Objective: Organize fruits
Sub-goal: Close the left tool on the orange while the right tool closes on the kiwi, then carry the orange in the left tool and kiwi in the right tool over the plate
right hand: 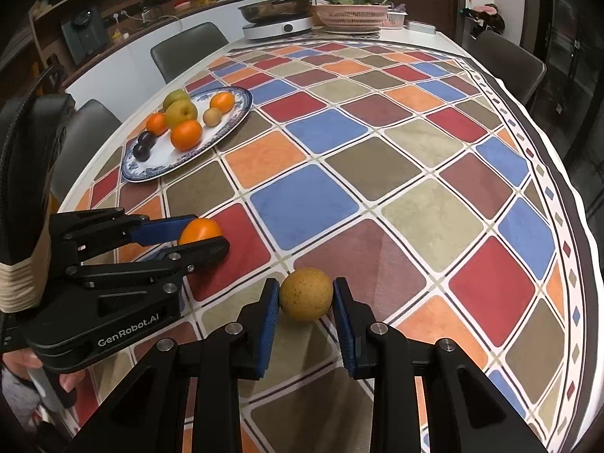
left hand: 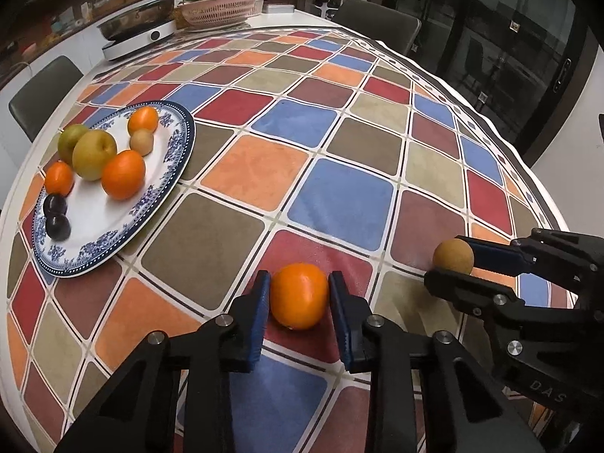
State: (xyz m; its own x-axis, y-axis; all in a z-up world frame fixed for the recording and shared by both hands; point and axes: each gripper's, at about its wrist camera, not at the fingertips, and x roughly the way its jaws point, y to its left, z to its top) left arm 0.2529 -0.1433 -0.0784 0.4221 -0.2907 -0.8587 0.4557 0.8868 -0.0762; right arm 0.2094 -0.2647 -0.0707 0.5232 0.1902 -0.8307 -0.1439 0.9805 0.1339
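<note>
My left gripper [left hand: 299,290] is shut on an orange [left hand: 299,295] low over the checkered tablecloth; it also shows in the right wrist view [right hand: 200,231]. My right gripper [right hand: 305,292] is shut on a round brown fruit [right hand: 306,293], which also shows in the left wrist view [left hand: 453,256]. A blue-and-white plate [left hand: 166,177] [right hand: 230,122] sits to the far left and holds three oranges, two yellow-green pears, a small brown fruit and two dark plums.
The checkered tablecloth [left hand: 339,196] covers most of the table. At the far end stand an electric cooker with a pan [right hand: 279,19] and a pink basket [right hand: 353,15]. Grey chairs [right hand: 188,53] stand around the table. The table edge curves along the right.
</note>
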